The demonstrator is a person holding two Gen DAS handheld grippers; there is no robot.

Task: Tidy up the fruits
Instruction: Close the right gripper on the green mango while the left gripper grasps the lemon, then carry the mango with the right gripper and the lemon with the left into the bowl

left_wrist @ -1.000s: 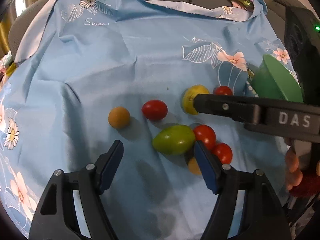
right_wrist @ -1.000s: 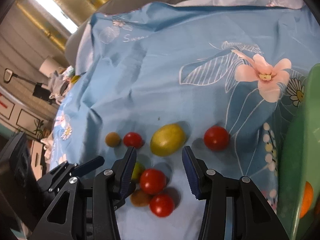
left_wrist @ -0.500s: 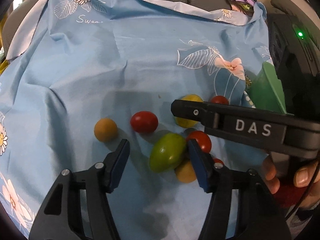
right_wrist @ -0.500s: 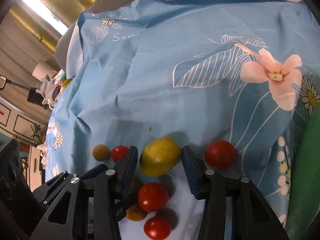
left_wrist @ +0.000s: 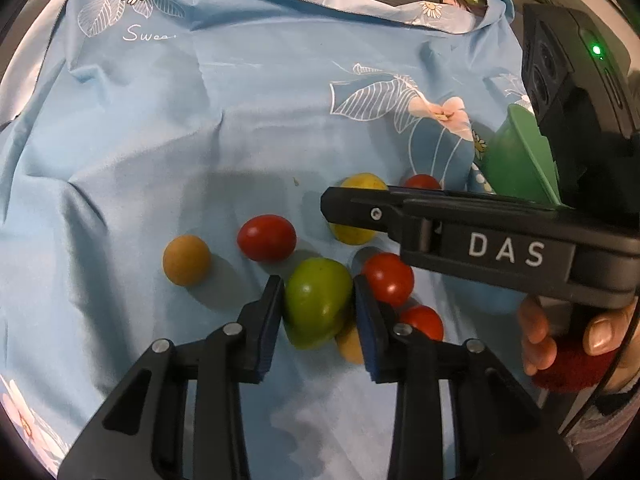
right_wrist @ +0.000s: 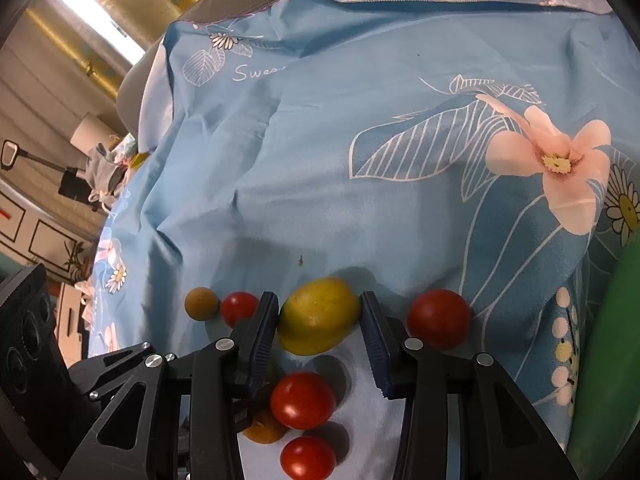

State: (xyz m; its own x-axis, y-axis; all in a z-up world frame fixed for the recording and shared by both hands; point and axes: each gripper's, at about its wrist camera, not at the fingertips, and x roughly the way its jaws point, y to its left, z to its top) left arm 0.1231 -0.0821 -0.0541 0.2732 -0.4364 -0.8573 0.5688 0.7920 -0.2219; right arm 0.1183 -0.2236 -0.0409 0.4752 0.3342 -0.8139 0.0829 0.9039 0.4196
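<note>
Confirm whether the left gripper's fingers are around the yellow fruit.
No: the left gripper brackets the green fruit; the yellow fruit lies beyond it.

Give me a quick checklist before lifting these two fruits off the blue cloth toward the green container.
1. Green fruit sits between the left claw pads, which are closing: ok.
2. Yellow fruit sits between the right claw pads, which are closing: ok.
3. Right claw's grip firm: cannot tell; a slight gap shows at one pad.
4. Red tomato crowds the left claw's outer finger: not ok.
5. Green container in sight: ok.
6. Room inside it: cannot tell.
</note>
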